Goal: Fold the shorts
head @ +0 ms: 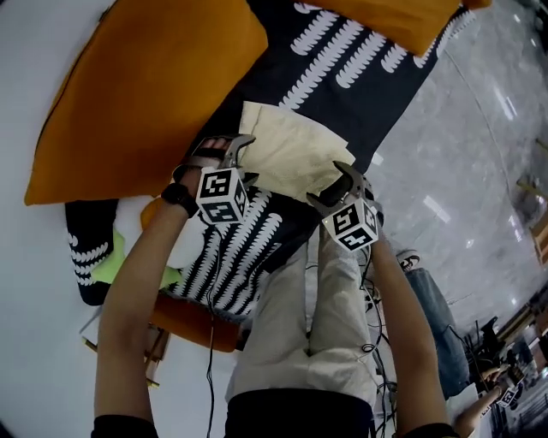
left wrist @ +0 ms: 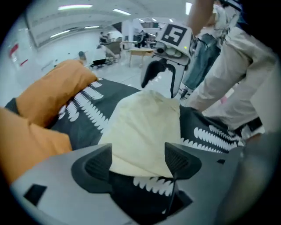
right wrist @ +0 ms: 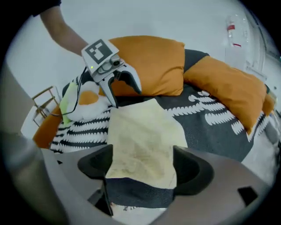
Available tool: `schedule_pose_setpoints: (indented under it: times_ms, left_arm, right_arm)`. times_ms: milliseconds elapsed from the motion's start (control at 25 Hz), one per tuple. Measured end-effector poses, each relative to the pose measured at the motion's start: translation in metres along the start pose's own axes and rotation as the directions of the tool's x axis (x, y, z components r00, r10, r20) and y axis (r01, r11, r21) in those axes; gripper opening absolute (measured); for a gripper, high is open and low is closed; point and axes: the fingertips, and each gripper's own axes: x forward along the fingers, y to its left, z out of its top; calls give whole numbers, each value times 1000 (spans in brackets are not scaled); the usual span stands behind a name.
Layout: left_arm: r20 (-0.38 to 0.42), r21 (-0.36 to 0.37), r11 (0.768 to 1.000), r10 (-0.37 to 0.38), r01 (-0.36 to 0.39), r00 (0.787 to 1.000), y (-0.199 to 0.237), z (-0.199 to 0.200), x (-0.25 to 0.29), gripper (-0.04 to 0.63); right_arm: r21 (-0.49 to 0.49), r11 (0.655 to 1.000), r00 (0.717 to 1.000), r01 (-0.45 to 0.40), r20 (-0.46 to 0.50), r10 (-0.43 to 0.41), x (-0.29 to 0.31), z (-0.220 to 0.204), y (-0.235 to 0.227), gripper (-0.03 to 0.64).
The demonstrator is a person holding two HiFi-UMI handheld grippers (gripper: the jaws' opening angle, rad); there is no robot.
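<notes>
The shorts (head: 291, 150) are a pale cream cloth folded into a rough rectangle on a black blanket with white leaf prints (head: 360, 77). My left gripper (head: 244, 158) stands open at the cloth's left near corner. In the left gripper view the shorts' (left wrist: 147, 132) near edge lies between the spread jaws of this gripper (left wrist: 139, 163), and the pads do not press on it. My right gripper (head: 330, 186) is open at the right near corner. In the right gripper view the cloth (right wrist: 140, 132) runs between the wide jaws of that gripper (right wrist: 140, 167), untouched by the pads.
A large orange cushion (head: 137, 85) lies left of the shorts and another (head: 402, 21) at the far right. A white and orange plush (right wrist: 90, 103) sits by the blanket's striped end. Grey marble floor (head: 479, 154) runs along the right, and cables hang by the person's beige trousers (head: 317, 334).
</notes>
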Motion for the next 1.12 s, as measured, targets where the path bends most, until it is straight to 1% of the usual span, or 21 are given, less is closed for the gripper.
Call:
schedule_pose_setpoints:
  times_ms: [40, 80, 120, 160, 200, 240, 360, 440, 480, 560, 600, 640, 760, 840, 920, 1040, 1120]
  left_arm:
    - [-34, 100, 995, -24, 27, 999, 0, 2, 16, 372]
    - [-82, 200, 978, -40, 56, 996, -3, 0, 32, 390]
    - [-130, 278, 957, -48, 83, 990, -8, -6, 45, 393]
    - [-163, 314, 944, -52, 101, 985, -12, -13, 57, 394]
    - [-173, 314, 943, -56, 109, 983, -14, -19, 65, 394]
    - [-162, 295, 949, -61, 107, 985, -16, -23, 70, 396]
    - [-104, 241, 966, -72, 95, 992, -23, -27, 70, 397]
    - [-95, 233, 968, -70, 91, 993, -26, -27, 65, 399]
    - [-101, 254, 964, -59, 84, 993, -23, -27, 60, 399]
    - [-116, 338, 939, -26, 64, 993, -11, -31, 51, 400]
    - [-117, 366, 929, -17, 59, 993, -6, -33, 49, 400]
    - [-115, 371, 927, -17, 59, 993, -3, -36, 50, 401]
    - [-136, 332, 941, -26, 71, 990, -4, -49, 57, 411]
    - [-169, 323, 943, -23, 77, 985, -5, -53, 64, 411]
    - [-188, 320, 944, -23, 84, 982, -4, -50, 70, 411]
    - [-168, 305, 949, -30, 81, 985, -1, -39, 70, 411]
    - [-140, 279, 959, -18, 57, 990, 5, -35, 54, 411]
  right_arm:
    - [-46, 999, 999, -7, -32, 6, 14, -2, -2, 472]
    - [-95, 995, 997, -22, -72, 15, 27, -7, 0, 510]
    - [-147, 988, 993, -40, -112, 24, 39, -14, 4, 531]
    - [-192, 980, 989, -55, -142, 28, 49, -20, 7, 531]
    - [-221, 973, 987, -64, -159, 29, 57, -23, 8, 531]
    - [-233, 970, 986, -67, -164, 29, 63, -26, 8, 529]
    - [-236, 969, 987, -75, -159, 38, 69, -30, 14, 531]
    - [-235, 968, 986, -82, -161, 44, 66, -32, 16, 531]
    - [-233, 970, 987, -75, -154, 39, 61, -29, 15, 531]
    - [-229, 973, 993, -38, -119, 11, 50, -22, 9, 531]
    - [-229, 973, 994, -26, -107, 1, 44, -22, 9, 531]
    - [-229, 973, 994, -22, -108, -3, 41, -26, 10, 529]
    - [-194, 980, 988, -41, -156, 11, 47, -45, 14, 526]
    - [-169, 985, 986, -36, -165, 8, 58, -50, 11, 512]
    - [-165, 986, 985, -22, -172, -7, 64, -55, 6, 512]
    - [-158, 987, 982, -21, -191, -10, 58, -64, 0, 512]
    - [-147, 989, 984, -11, -180, -16, 46, -59, -1, 512]
